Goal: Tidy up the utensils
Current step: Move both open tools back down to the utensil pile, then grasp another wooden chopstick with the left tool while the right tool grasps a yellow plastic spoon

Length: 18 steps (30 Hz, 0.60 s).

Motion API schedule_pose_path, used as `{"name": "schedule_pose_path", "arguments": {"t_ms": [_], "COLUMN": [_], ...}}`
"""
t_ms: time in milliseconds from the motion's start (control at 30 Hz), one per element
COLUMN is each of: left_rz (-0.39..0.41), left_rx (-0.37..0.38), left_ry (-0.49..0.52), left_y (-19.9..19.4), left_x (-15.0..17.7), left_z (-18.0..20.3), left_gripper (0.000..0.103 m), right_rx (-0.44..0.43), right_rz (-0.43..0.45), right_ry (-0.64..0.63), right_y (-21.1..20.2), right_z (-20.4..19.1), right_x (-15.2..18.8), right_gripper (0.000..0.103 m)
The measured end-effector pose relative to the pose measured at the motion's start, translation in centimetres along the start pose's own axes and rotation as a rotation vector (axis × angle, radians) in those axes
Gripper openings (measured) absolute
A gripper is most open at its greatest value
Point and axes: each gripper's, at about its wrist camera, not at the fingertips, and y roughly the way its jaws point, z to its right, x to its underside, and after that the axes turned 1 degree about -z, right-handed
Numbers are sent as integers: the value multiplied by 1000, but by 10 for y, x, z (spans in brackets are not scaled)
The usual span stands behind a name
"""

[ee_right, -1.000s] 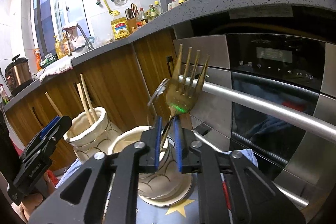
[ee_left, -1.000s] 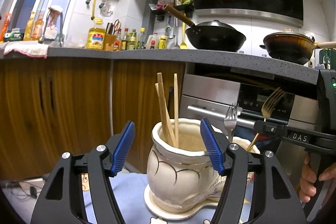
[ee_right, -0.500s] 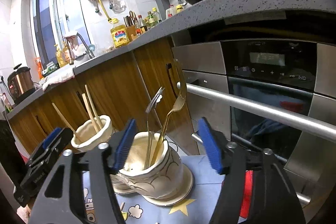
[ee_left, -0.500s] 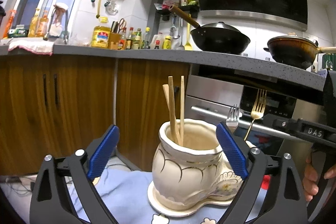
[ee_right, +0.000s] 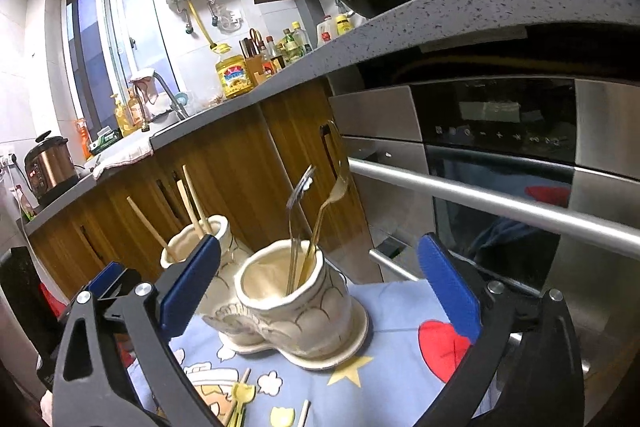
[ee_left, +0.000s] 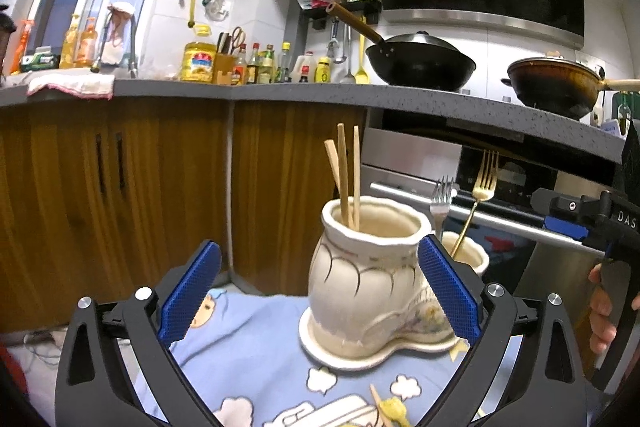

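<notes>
1. The left gripper [ee_left: 320,287] has spread its fingers [ee_left: 190,293] wide since a second ago; they are still opening, and nothing is gripped. The near jar [ee_left: 366,279] stands beyond them, untouched, where earlier the fingers flanked it closely.
2. The right gripper [ee_right: 320,287] earlier pinched the gold fork [ee_right: 320,227]; now its fingers [ee_right: 448,287] are opening wide and hold nothing.
3. The gold fork now leans inside the far jar [ee_right: 296,303], beside the silver fork [ee_right: 296,223], tines up.
4. Three wooden chopsticks [ee_left: 347,175] stand in the near jar, as before.
5. Both jars sit on the blue cartoon cloth [ee_left: 256,359] covering the desk, touching each other.
6. Behind them are the oven [ee_right: 500,163] and wooden cabinets [ee_left: 120,187].
</notes>
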Motion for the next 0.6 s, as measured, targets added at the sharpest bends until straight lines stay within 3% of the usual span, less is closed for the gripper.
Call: {"name": "schedule_pose_path", "arguments": {"t_ms": [300, 467, 600], "left_rz": [-95, -171, -220], "left_rx": [5, -21, -19], "left_ry": [15, 35, -12], "left_y": [-12, -13, -14], "left_x": [22, 35, 44], "left_z": [4, 2, -11], "left_gripper": [98, 98, 98], "right_rx": [24, 21, 5], "right_rz": [-91, -198, -273], "right_ry": [-41, -97, -126], "right_y": [-12, -6, -1], "right_z": [-5, -18, -28], "right_x": [35, 63, 81], "right_gripper": [98, 98, 98]}}
